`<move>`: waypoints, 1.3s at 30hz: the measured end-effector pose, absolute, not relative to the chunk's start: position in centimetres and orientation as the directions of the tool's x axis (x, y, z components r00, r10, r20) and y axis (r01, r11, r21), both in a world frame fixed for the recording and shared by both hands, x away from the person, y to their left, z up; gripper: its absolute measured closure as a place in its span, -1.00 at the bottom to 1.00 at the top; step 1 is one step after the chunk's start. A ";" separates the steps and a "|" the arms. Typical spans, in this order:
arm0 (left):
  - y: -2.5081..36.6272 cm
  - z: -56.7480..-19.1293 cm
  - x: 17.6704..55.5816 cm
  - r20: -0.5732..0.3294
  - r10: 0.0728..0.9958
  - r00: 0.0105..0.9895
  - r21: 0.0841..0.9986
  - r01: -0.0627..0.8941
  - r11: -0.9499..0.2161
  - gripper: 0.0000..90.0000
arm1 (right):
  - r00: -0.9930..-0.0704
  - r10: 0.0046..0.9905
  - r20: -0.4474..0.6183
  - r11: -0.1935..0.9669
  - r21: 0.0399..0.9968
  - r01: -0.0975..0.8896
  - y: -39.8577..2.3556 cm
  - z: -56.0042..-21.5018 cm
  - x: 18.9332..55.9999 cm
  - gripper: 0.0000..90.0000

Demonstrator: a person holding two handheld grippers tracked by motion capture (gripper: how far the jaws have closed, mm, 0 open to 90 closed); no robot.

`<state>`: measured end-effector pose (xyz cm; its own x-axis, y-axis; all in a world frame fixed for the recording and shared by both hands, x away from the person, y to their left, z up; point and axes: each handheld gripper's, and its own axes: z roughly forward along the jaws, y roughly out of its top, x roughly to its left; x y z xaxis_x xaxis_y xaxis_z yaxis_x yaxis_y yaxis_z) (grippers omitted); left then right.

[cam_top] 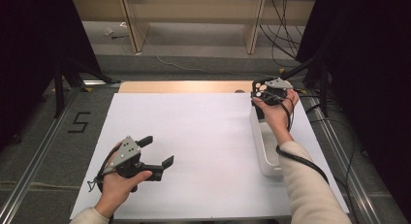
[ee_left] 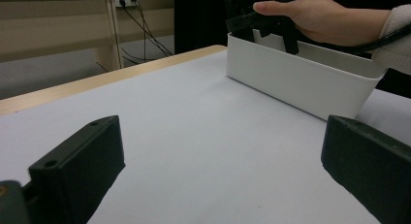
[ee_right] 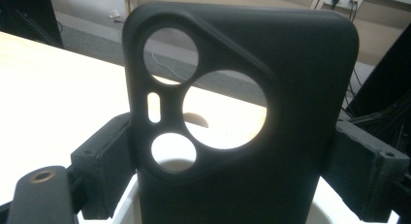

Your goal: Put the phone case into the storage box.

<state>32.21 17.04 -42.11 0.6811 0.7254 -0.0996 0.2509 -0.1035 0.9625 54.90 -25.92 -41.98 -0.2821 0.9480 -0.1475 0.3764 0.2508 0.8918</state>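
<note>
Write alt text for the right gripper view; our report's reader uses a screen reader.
A black phone case with round camera cutouts stands upright, clamped between the right gripper's jaws. Behind it lie a white table and a white bin's rim.

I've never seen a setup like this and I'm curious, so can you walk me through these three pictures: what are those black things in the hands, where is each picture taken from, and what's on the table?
There is no robot here. A person holds a hand-operated gripper in each hand, each with two black jaws.

The high view looks down from above. The left gripper hovers over the white table with its jaws apart and nothing between them. The right gripper is at the far end of a long white bin on the table's right side.

The other two pictures come from cameras riding on the grippers. The left gripper view looks across the table at the bin and the other hand. The right gripper view shows a black phone case, with round camera cut-outs, held upright between its jaws over the bin.
</note>
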 end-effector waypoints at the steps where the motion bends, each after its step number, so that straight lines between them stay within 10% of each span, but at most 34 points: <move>1: 17.0 -42.1 32.2 -0.099 0.725 0.681 0.962 0.251 -0.104 -0.97 | -0.282 0.948 -0.146 0.250 0.891 0.378 -25.9 -42.1 54.9 -0.68; 39: 17.0 -42.1 32.2 -0.098 0.724 0.683 0.962 0.251 -0.107 -0.97 | -0.270 0.957 -0.105 0.211 0.891 0.402 -26.7 -42.7 55.3 -0.72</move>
<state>32.23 17.01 -42.13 0.6829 0.7239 -0.0980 0.2510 -0.1065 0.9621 55.32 -26.74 -42.71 -0.2700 0.9571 -0.1053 0.4020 0.2114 0.8909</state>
